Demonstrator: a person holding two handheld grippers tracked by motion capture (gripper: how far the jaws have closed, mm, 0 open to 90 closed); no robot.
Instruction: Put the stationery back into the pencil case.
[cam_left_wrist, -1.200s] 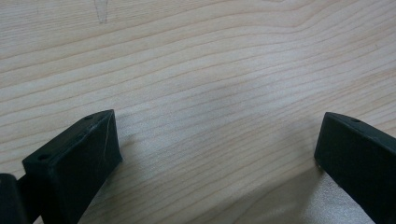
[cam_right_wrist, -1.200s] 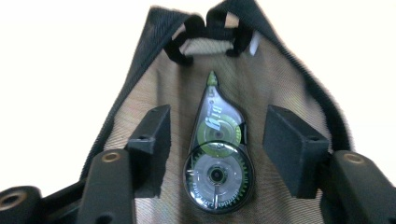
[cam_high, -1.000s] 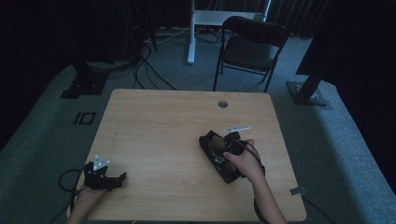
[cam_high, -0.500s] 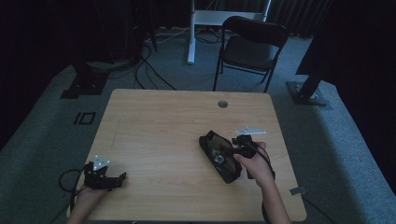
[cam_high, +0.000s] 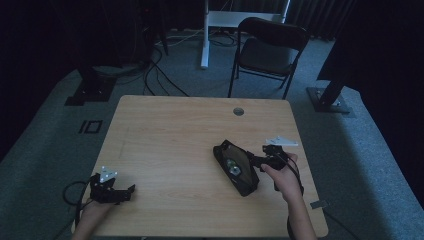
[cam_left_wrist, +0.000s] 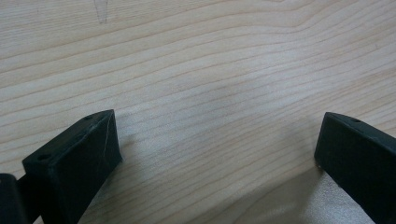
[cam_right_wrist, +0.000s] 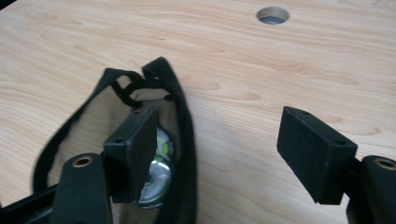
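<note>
High view: folding chair (cam_high: 270, 47) behind table (cam_high: 165, 130); both grippers spread, right gripper (cam_right_wrist: 219, 154) straddling the black pouch (cam_high: 236, 166) edge.

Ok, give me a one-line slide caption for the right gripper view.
Open right tool straddling the rim of a black pouch holding a shiny metal item on the wooden table.

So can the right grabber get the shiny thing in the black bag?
Probably yes. The right gripper is open, one jaw already inside the open black pouch beside the shiny round thing; nothing covers it.
</note>
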